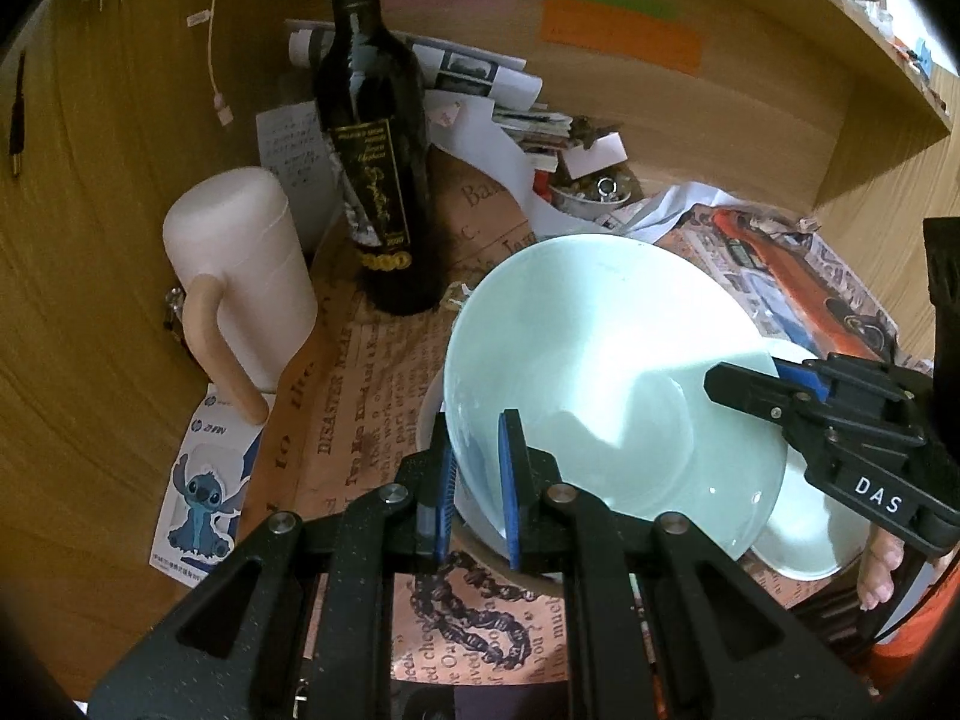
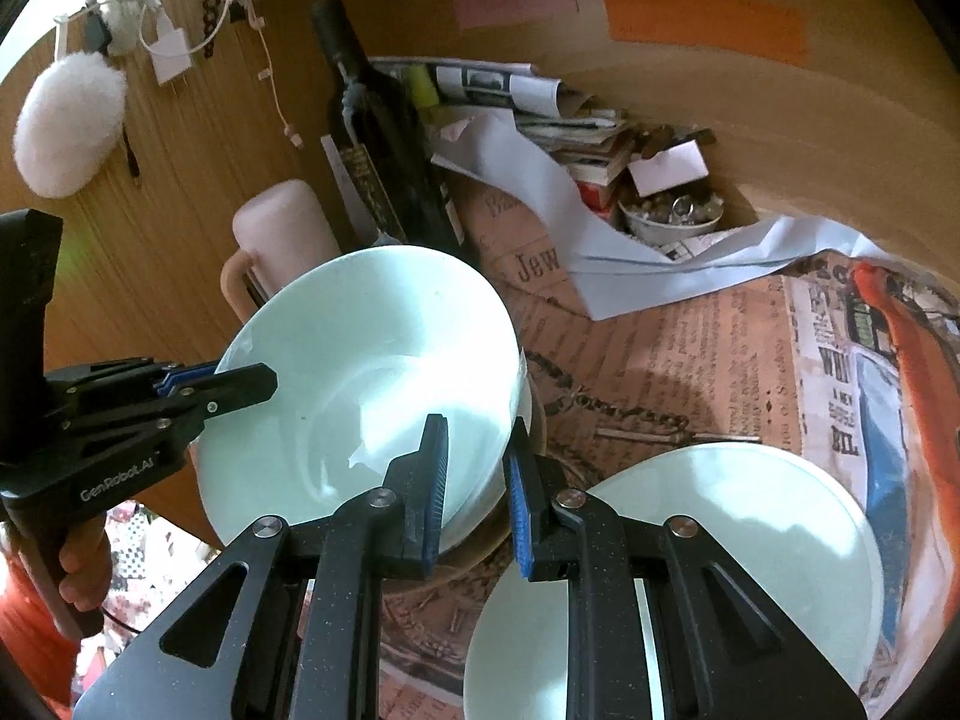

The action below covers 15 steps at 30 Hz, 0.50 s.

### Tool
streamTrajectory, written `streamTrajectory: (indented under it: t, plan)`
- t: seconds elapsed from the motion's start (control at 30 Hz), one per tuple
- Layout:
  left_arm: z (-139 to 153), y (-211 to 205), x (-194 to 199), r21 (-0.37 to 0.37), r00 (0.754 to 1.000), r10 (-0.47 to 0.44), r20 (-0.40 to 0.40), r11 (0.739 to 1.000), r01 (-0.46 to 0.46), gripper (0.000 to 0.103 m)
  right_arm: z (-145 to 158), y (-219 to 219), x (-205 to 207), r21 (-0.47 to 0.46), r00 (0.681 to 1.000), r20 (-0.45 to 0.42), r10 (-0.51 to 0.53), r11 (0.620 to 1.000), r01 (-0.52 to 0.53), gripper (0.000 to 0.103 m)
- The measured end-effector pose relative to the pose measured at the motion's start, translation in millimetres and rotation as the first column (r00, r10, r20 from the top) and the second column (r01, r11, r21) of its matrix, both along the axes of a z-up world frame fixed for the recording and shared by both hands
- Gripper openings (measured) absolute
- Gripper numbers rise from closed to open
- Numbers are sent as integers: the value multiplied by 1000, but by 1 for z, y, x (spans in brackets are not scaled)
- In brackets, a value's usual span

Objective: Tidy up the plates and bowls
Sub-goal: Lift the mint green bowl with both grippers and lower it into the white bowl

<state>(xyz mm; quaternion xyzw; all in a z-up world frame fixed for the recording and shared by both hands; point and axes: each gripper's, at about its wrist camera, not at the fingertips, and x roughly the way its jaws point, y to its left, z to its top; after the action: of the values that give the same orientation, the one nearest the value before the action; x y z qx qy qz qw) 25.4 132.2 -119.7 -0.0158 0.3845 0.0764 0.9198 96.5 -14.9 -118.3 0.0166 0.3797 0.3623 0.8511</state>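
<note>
Tilting at frame centre, a pale bowl (image 1: 600,372) is clenched at opposite rims by the "GenRobot.AI" left gripper (image 1: 477,480) and the "DAS" right gripper (image 2: 477,480).

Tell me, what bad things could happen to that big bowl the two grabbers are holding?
1. The pale green bowl is pinched only at its rim by the left gripper and the right gripper, and it hangs tilted. It might slip and chip on the white bowl lying below.
2. The wine bottle and the pink mug stand close behind. A swing could knock them over.
</note>
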Motion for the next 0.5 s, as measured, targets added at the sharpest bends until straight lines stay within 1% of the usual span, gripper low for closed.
streamTrajectory:
  t: [0.2,0.37,0.5]
  plan:
    - [-5,6,0,-14,1000,-1,-16,1000,1,13,-5,7,1,-19,1000,0,22,1000,-22,17]
    - [-15,11,3,-28,999,1,-47,1000,-2,13,-5,12,1,-39,999,15,32,999,-31,18]
    - [-15,11,3,-22,999,-3,-43,1000,2,13,-4,15,-1,-62,999,33,36,998,-34,20]
